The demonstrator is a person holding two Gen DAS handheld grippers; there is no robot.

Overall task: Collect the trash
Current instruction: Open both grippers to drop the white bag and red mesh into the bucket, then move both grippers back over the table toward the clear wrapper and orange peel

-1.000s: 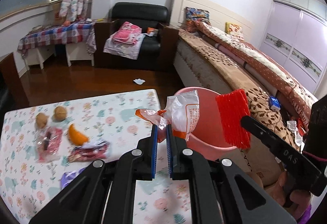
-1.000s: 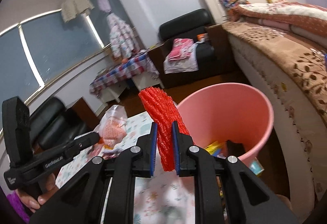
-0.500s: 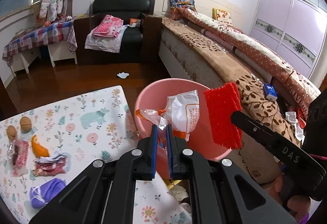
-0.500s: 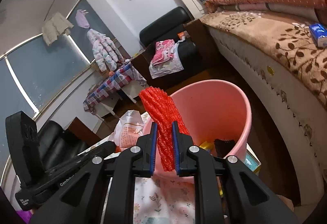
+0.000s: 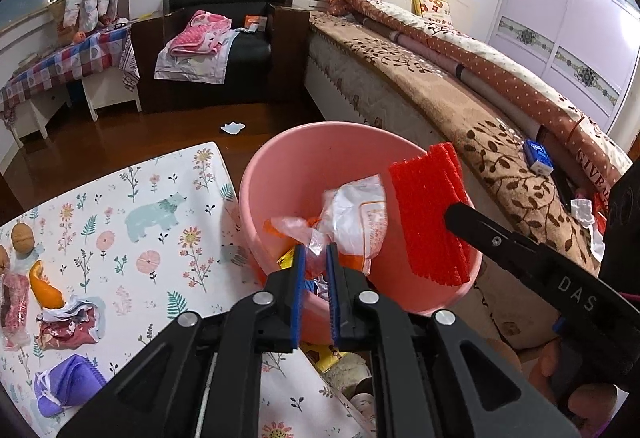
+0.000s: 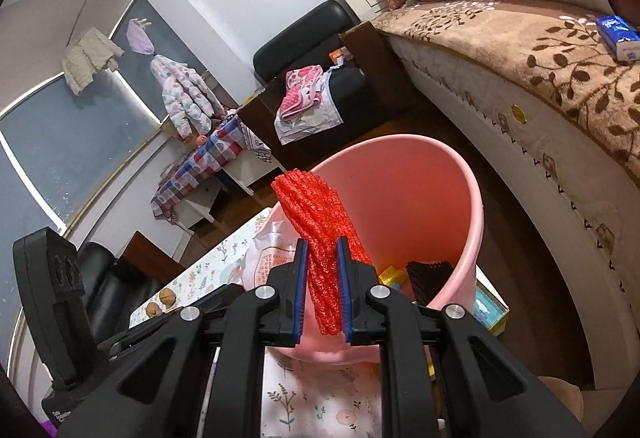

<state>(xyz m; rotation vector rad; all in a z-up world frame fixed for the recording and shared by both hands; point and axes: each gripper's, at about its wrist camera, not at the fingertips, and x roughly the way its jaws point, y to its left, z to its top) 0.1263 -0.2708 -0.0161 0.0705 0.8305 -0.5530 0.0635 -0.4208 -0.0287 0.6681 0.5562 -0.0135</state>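
My left gripper (image 5: 316, 258) holds the twisted tail of a clear plastic wrapper (image 5: 352, 214) with orange print above the mouth of the pink bucket (image 5: 332, 125). Its jaws are opening, and the wrapper still stands up between the pads. My right gripper (image 6: 322, 250) is shut on a folded red foam net (image 6: 316, 206), also held over the pink bucket (image 6: 400, 198). In the left wrist view the red foam net (image 5: 428, 214) hangs over the bucket's right rim. The wrapper (image 6: 268, 250) shows at the left in the right wrist view.
The floral-cloth table (image 5: 160, 198) left of the bucket carries walnuts (image 5: 22, 236), orange peel (image 5: 44, 286), red wrappers (image 5: 68, 326) and a purple item (image 5: 64, 386). Inside the bucket lie a black piece (image 6: 428, 274) and yellow scraps. The bed (image 5: 480, 110) runs close on the right.
Both grippers moved from beside the table to over the bucket and sank toward its mouth. The gap between the left pads has widened slightly. The right grip on the net is unchanged.
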